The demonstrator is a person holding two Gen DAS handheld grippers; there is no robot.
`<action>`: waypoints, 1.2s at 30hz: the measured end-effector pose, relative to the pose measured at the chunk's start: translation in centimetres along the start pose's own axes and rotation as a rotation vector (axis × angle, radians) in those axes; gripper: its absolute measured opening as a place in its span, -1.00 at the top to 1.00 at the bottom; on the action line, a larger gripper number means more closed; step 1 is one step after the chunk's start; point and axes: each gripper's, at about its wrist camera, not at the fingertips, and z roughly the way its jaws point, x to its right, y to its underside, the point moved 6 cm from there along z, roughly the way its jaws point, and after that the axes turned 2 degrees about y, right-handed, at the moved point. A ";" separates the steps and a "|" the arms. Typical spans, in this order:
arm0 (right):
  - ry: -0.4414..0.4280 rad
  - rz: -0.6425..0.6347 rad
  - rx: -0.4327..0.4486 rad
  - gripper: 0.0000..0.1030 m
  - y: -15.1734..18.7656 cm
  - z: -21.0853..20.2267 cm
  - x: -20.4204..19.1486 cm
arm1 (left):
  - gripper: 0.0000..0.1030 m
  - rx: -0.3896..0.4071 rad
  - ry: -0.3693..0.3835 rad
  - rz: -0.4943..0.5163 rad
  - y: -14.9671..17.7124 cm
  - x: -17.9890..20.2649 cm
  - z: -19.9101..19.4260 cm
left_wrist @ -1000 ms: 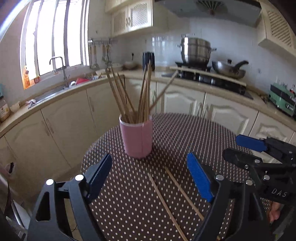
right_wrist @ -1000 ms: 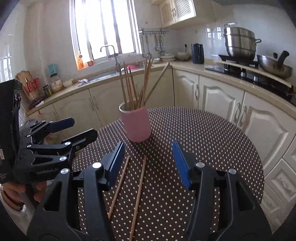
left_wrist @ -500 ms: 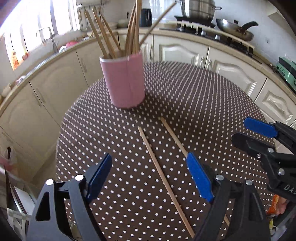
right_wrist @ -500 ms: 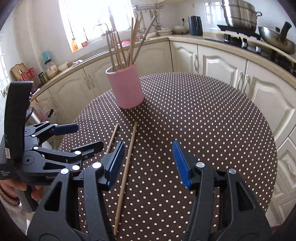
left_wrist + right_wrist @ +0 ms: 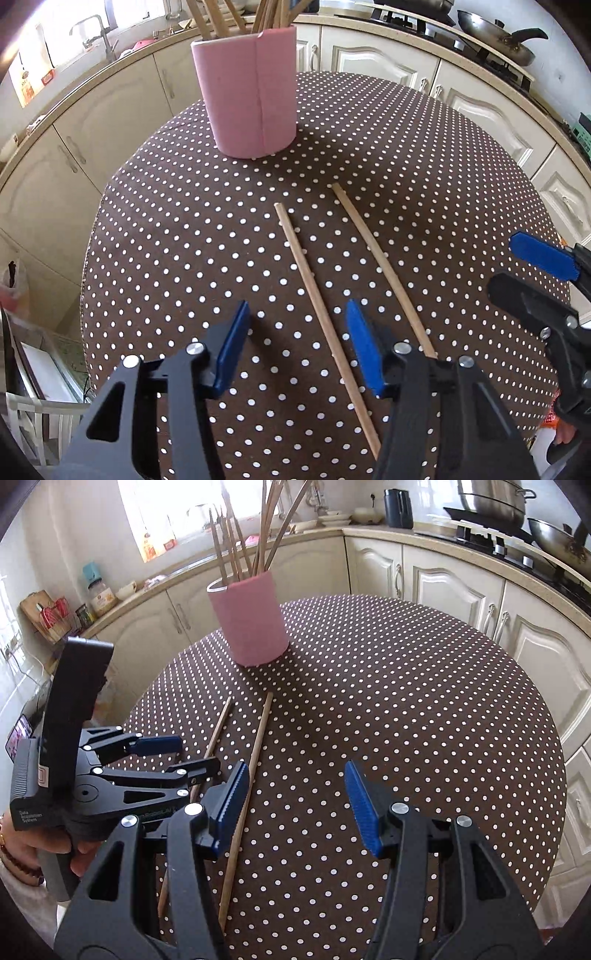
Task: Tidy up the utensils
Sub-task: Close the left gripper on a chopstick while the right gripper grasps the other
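In the left wrist view the left gripper (image 5: 295,350) has dropped low over the table (image 5: 424,155) since a second ago, its jaws spread and empty around the near part of one chopstick (image 5: 314,291), with the second chopstick (image 5: 376,254) just to its right and the pink cup (image 5: 251,96), once mid-frame, now at the upper centre. In the right wrist view the right gripper (image 5: 295,808) has also tipped down, jaws apart and empty, both sticks lying lower left of centre below the cup. Judging by this, a pickup of a loose stick is close, most likely by the left.
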 end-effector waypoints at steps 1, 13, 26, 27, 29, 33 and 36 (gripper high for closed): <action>0.002 -0.009 -0.011 -0.04 0.0 0.2 -0.2 | 0.08 0.002 0.001 0.006 -0.1 0.2 0.1; 0.001 -0.080 -0.189 -0.03 -0.6 3.6 -2.9 | 0.88 0.032 0.034 -0.023 -0.4 -1.0 -0.1; 0.056 -0.120 -0.324 0.34 -0.6 6.7 -4.2 | 0.88 0.042 0.053 -0.029 -0.2 -1.2 -0.3; 0.068 -0.135 -0.333 0.35 -0.7 6.9 -4.4 | 0.88 0.043 0.053 -0.027 -0.2 -1.2 -0.3; 0.084 -0.155 -0.348 0.36 -1.1 7.6 -5.3 | 0.88 0.042 0.055 -0.029 -0.2 -1.2 -0.3; 0.125 -0.198 -0.396 0.40 -1.9 9.3 -6.2 | 0.88 0.040 0.067 -0.040 -0.2 -1.3 -0.3; 0.125 -0.195 -0.420 0.47 -2.7 10.5 -7.0 | 0.88 0.035 0.080 -0.046 -0.3 -1.5 -0.3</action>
